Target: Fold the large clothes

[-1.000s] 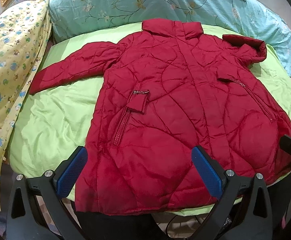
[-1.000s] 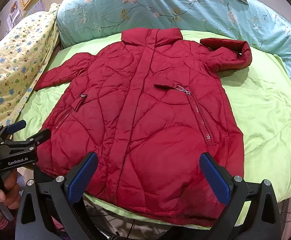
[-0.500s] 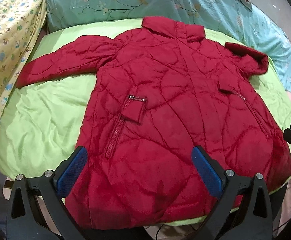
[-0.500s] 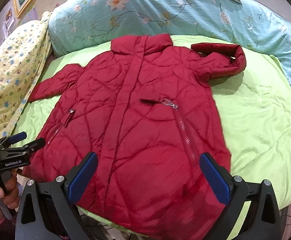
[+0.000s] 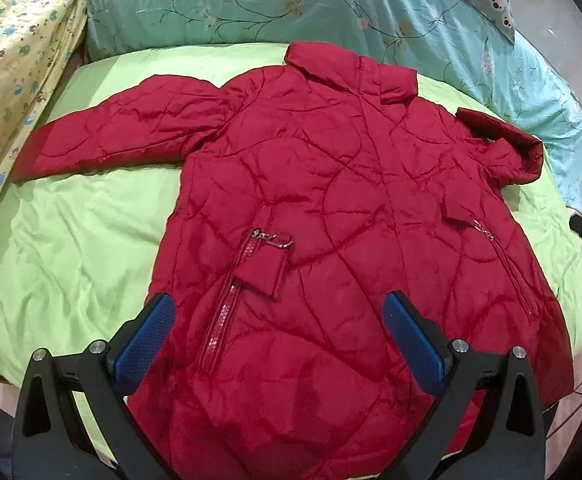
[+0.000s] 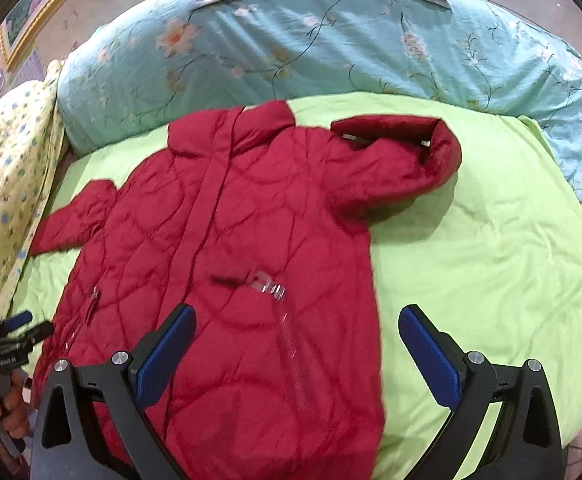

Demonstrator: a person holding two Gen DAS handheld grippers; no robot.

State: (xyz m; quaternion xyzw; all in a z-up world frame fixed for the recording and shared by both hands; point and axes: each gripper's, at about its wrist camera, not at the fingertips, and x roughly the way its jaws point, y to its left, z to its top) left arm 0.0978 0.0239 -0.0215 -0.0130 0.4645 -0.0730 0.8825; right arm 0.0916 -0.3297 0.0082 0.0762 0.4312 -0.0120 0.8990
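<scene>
Since a second ago both my claws have pushed forward over the bed, so the red quilted coat (image 5: 331, 220) fills more of each view. The left wrist view shows the coat's long sleeve (image 5: 119, 136) stretched out toward 9 o'clock on the green sheet (image 5: 71, 260); the right wrist view instead shows the folded sleeve (image 6: 403, 160) at 1 o'clock and my left claw (image 6: 15, 332) at 8 o'clock. My left claw (image 5: 279, 336) is spread wide, empty, above the coat's hem. My right claw (image 6: 295, 356) gapes equally, holding nothing, over the coat's right edge.
</scene>
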